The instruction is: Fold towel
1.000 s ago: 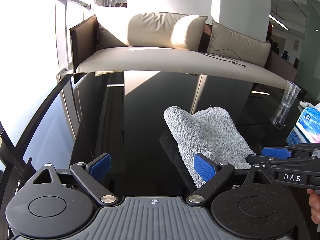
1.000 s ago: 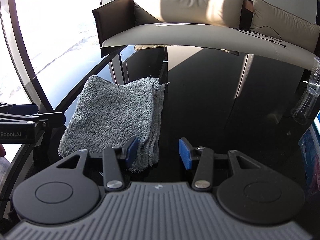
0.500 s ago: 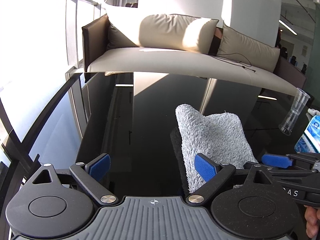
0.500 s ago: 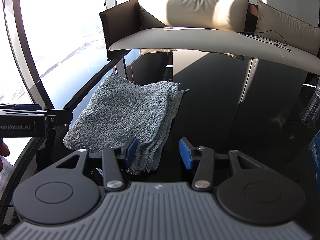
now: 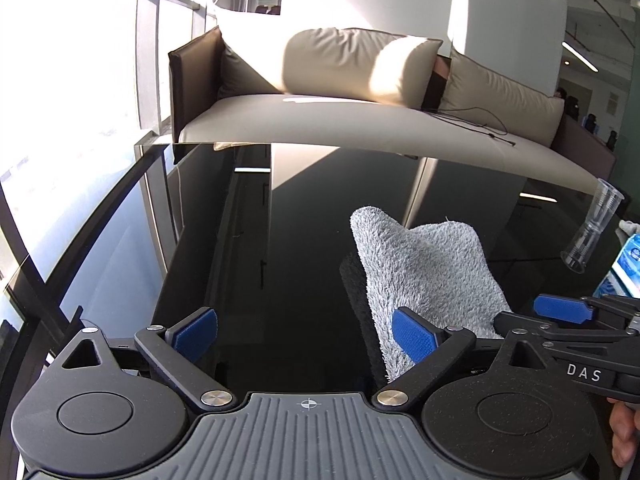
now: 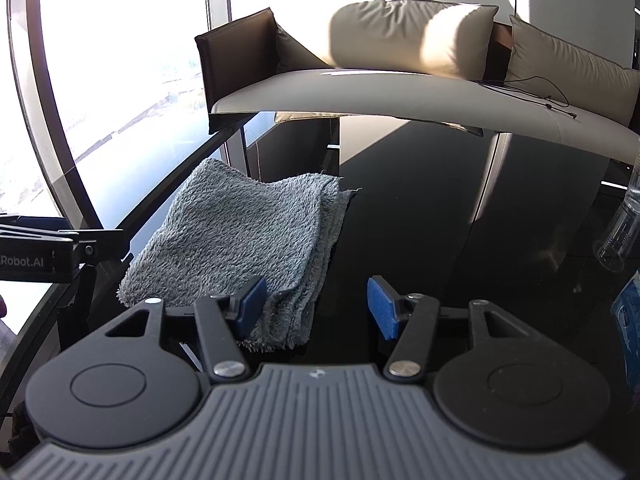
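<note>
Both claws released beside a folded grey towel on a glossy black bench.

The left claw (image 5: 306,334) is spread wide and opening further, only bare bench between its blue pads, its right pad overlapping the towel's (image 5: 424,276) near edge in view. The right claw (image 6: 318,306) is partly spread and opening too; the towel's (image 6: 248,240) near right corner lies between its pads, neither pressing it. The towel rests folded in layers on the bench (image 5: 280,248), near its left edge. Farther right stand clear plastic cups (image 5: 592,228) and a blue packet (image 5: 628,264); beyond the bench, a beige sofa (image 6: 400,92).
</note>
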